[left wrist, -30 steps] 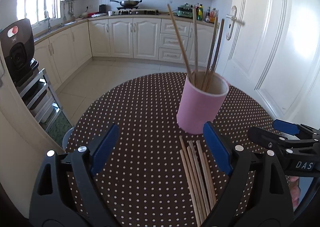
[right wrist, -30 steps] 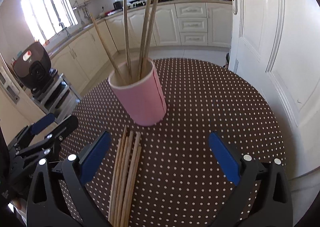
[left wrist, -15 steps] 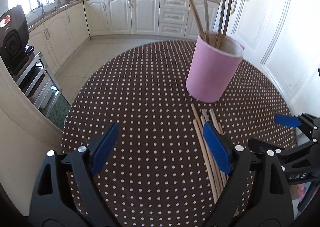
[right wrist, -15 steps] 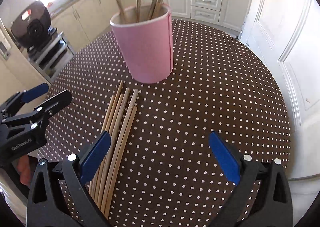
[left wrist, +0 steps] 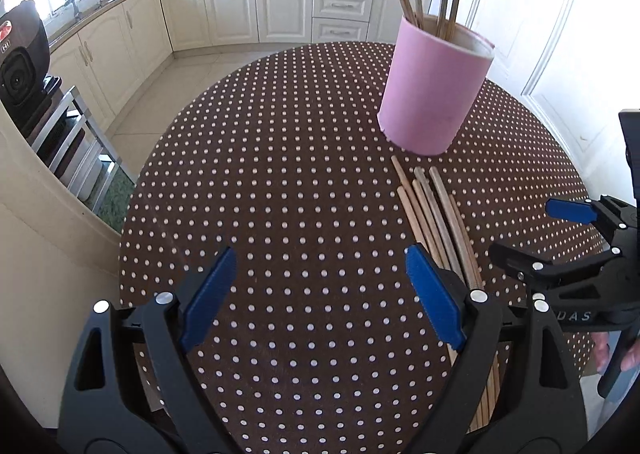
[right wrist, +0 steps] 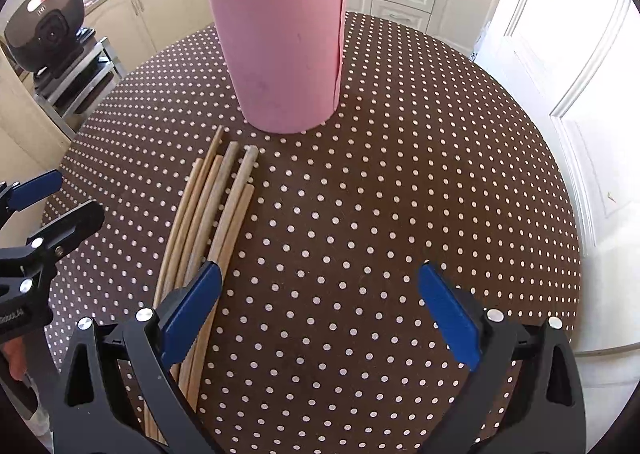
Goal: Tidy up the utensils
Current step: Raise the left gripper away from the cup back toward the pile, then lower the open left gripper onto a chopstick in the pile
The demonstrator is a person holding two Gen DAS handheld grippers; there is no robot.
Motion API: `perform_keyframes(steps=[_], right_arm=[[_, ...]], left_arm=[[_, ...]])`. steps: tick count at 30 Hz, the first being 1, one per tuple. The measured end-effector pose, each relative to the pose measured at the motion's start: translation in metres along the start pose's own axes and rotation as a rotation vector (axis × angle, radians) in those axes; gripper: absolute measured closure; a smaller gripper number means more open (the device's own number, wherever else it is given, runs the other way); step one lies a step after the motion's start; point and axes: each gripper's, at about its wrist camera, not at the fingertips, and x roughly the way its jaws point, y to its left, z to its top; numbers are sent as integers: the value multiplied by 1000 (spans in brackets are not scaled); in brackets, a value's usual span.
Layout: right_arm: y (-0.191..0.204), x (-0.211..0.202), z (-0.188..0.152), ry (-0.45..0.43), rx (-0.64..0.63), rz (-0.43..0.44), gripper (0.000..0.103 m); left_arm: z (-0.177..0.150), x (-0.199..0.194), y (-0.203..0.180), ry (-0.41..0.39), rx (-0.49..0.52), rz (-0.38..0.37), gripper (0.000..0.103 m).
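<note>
Cream kitchen cabinets point(left wrist: 280, 2) ring a round table point(left wrist: 304, 158) under a brown dotted cloth. Since a second ago both views have tipped down: the pink holder point(right wrist: 280, 50) has slid toward the top of each frame and the loose chopsticks point(right wrist: 212, 214) now lie nearer the fingers, so both tools look to be descending for a pickup. The left gripper point(left wrist: 320, 294) has its jaws wide apart with nothing between them; the bundle runs under its right finger. The right gripper point(right wrist: 324, 310) is equally spread and empty, the sticks passing beneath its left finger. The holder, already carrying several upright sticks, stands ahead of both, just beyond the bundle's far tips. Between the two grippers room is tight; bare cloth lies open ahead of the right one, and the table's edge stays well clear on its outer side
</note>
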Motion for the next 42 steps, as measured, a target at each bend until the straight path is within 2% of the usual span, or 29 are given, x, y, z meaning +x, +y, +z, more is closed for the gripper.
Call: perform_keyframes(steps=[6, 25, 34, 42], right_arm=[[1, 4, -7, -11, 15, 9, 8], [1, 5, -17, -35, 51, 31, 8], [19, 10, -3, -55, 28, -41, 8], [16, 10, -6, -48, 38, -79, 8]], left_arm=[[-11, 3, 0, -3, 33, 11, 18], [-30, 6, 9, 3, -32, -41, 18], [-29, 10, 13, 8, -61, -39, 18], [-29, 11, 21, 10, -83, -32, 18]])
